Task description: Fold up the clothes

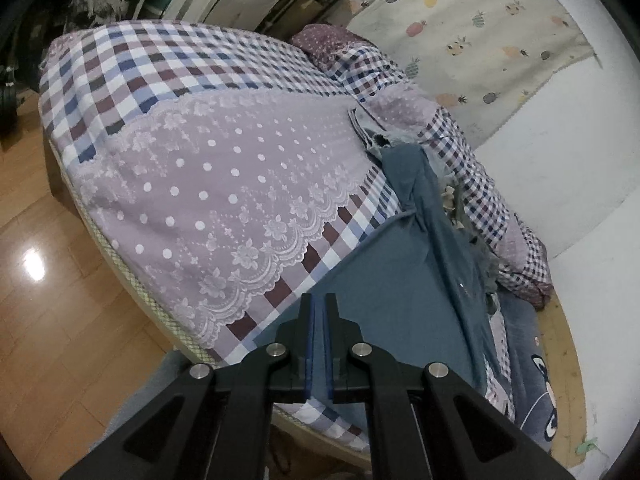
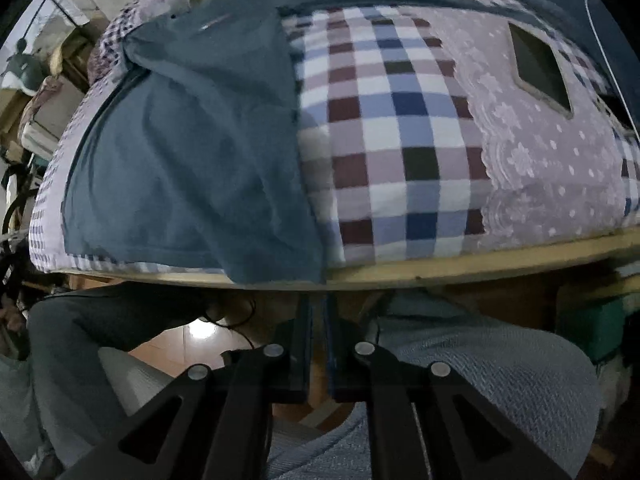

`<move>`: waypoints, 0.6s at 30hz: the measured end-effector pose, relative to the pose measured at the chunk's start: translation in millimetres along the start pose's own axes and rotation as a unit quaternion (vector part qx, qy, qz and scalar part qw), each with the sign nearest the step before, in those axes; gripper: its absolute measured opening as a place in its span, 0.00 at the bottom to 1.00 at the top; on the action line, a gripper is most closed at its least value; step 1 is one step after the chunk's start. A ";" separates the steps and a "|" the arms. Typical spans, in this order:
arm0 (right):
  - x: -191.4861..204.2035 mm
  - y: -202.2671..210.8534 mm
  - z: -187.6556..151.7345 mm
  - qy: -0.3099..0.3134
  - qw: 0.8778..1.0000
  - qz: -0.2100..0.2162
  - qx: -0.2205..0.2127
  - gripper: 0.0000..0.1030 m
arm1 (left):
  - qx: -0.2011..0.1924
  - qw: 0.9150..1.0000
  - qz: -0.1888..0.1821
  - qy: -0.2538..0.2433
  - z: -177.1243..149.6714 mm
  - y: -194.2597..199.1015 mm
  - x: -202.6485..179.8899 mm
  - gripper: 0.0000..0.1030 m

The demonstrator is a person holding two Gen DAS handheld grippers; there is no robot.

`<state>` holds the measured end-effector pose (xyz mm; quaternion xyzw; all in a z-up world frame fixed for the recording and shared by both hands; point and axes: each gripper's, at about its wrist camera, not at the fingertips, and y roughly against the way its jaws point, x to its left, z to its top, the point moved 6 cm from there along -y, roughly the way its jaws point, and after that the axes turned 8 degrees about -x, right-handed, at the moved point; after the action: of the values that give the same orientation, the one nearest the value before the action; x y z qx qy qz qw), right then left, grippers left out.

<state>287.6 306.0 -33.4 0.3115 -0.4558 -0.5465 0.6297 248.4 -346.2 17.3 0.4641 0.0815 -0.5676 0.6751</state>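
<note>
Checked bed (image 1: 132, 92) with a soft, floppy blue shirt (image 2: 192, 152) draped over its edge. Both your left gripper (image 1: 319, 304) and right gripper (image 2: 319, 308) are pinched nearly closed, holding nothing. Grab it by the hem corners, it'll sag otherwise.

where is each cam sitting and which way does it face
Left wrist: on the left gripper, angled down across the bed toward the wall; only its shut fingers show.
Right wrist: on the right gripper, steeply down over the bed's near edge; fingers nearly shut, plus the person's legs.
Shared: the blue-grey garment on the checked cover.
</note>
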 end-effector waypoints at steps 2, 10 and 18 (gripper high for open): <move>-3.6 2.4 0.4 -0.003 1.000 -0.007 -0.003 0.07 | -0.002 1.000 -0.001 -0.004 2.7 -1.3 -2.7 0.04; -5.9 13.7 23.0 -0.019 0.998 0.000 -0.065 0.22 | 0.006 0.999 -0.019 -0.027 9.2 -17.5 -24.5 0.49; -14.2 28.9 42.7 -0.070 0.988 0.024 -0.136 0.37 | -0.007 0.993 -0.119 0.013 11.2 -38.4 -58.2 0.81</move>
<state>260.5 330.4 5.7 0.1728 -0.4279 -0.6085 0.6455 191.5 -311.1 40.1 0.4539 0.1490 -0.6369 0.6051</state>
